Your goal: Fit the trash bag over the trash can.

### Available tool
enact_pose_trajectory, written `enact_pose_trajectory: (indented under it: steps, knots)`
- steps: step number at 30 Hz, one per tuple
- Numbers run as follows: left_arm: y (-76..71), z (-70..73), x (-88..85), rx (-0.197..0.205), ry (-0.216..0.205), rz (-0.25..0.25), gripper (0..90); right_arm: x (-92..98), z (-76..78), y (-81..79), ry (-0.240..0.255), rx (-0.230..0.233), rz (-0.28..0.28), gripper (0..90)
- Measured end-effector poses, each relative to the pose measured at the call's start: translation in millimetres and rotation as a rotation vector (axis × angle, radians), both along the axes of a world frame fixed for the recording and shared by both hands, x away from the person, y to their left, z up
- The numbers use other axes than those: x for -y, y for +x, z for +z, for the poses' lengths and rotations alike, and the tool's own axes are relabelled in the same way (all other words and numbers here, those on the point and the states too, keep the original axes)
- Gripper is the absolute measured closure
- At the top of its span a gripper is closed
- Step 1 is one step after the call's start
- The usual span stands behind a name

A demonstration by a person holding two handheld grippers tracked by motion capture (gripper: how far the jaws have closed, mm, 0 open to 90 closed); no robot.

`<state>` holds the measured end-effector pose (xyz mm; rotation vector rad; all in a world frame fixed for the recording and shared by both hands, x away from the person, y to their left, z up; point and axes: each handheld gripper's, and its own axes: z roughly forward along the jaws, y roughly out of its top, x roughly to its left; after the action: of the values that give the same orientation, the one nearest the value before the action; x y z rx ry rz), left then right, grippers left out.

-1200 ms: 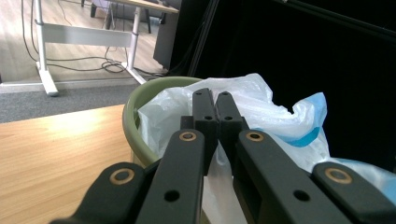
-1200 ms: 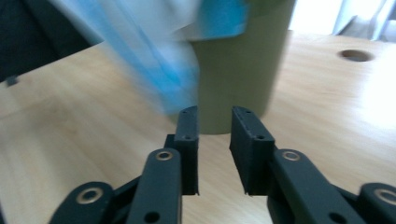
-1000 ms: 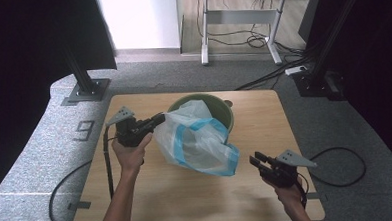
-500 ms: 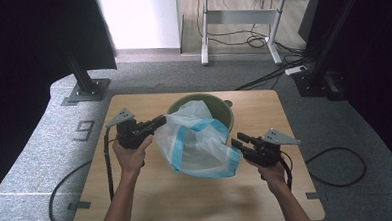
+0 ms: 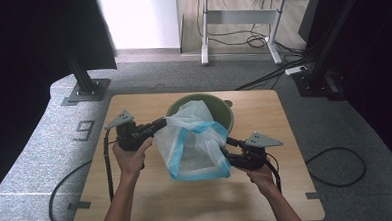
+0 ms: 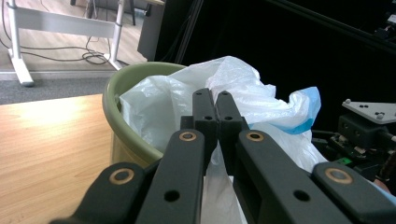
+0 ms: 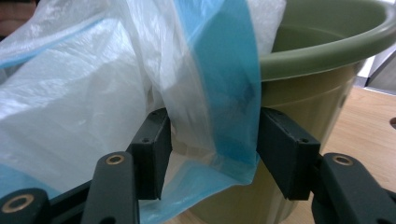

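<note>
A translucent white plastic bag (image 5: 193, 140) with a blue band hangs out of a green pot (image 5: 218, 102) in the middle of the table. My left gripper (image 5: 162, 123) is shut on the bag's left edge; in the left gripper view the jaws (image 6: 211, 100) pinch the film (image 6: 243, 88) in front of the pot (image 6: 119, 116). My right gripper (image 5: 225, 146) is at the bag's right side. Its jaws have just been opening, and in the right gripper view they (image 7: 215, 149) stand apart with the blue-banded edge (image 7: 229, 84) hanging loose between them, beside the pot (image 7: 317, 60).
The wooden table (image 5: 297, 186) has bare room in front of the pot and to both sides. Cables trail from both grippers over the table's edges. The right gripper (image 6: 369, 130) also appears at the far right of the left gripper view.
My right gripper has come in from the table's front right to the bag's right edge, and its jaws now straddle that edge. The left gripper and the pot have kept still.
</note>
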<state>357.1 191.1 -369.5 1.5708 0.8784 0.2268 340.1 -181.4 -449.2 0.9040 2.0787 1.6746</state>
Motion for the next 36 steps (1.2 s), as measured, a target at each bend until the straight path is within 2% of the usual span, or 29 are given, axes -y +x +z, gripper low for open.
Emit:
enact_pose_trajectory:
  steps: [2,6,7,8,11,15,17,23,26,31,36]
  knots:
    - [0.0,0.0,-0.8,-0.004,-0.012,-0.009,89.8,-1.6,-1.2,0.5,-0.003,0.020,0.022,50.1]
    - [-0.5,0.6,-0.5,-0.005,-0.023,-0.027,89.8,-1.0,0.1,0.9,-0.001,0.040,0.079,72.5]
    - [-0.5,0.6,-0.5,-0.005,-0.023,-0.027,89.8,-1.0,0.1,0.9,-0.001,0.040,0.079,72.5]
    - [-0.5,0.4,-0.5,-0.006,-0.021,-0.030,89.8,-0.2,0.9,-0.6,-0.019,0.055,0.076,81.6]
    - [-0.1,0.2,-0.6,-0.008,-0.022,-0.033,89.8,2.6,3.6,-3.3,-0.018,0.075,0.059,87.7]
    - [0.1,1.6,-1.8,-0.008,-0.030,-0.039,89.8,8.1,11.4,-6.7,-0.040,0.102,0.011,88.6]
    - [-0.1,3.6,-3.1,-0.005,-0.029,-0.045,89.8,11.2,17.4,-8.7,-0.067,0.124,-0.011,88.6]
    - [2.6,9.6,-3.9,0.003,-0.010,-0.034,89.8,24.6,44.1,-7.8,-0.105,0.165,-0.076,88.6]
    - [5.7,11.4,-2.5,0.006,0.004,-0.032,89.8,29.4,56.1,-1.4,-0.127,0.181,-0.119,88.6]
    - [12.7,13.9,1.4,0.003,0.029,-0.025,89.8,29.2,66.6,11.8,-0.165,0.210,-0.178,88.6]
    - [24.4,15.7,2.7,-0.018,0.037,-0.016,89.8,26.0,73.0,32.6,-0.173,0.205,-0.221,88.6]
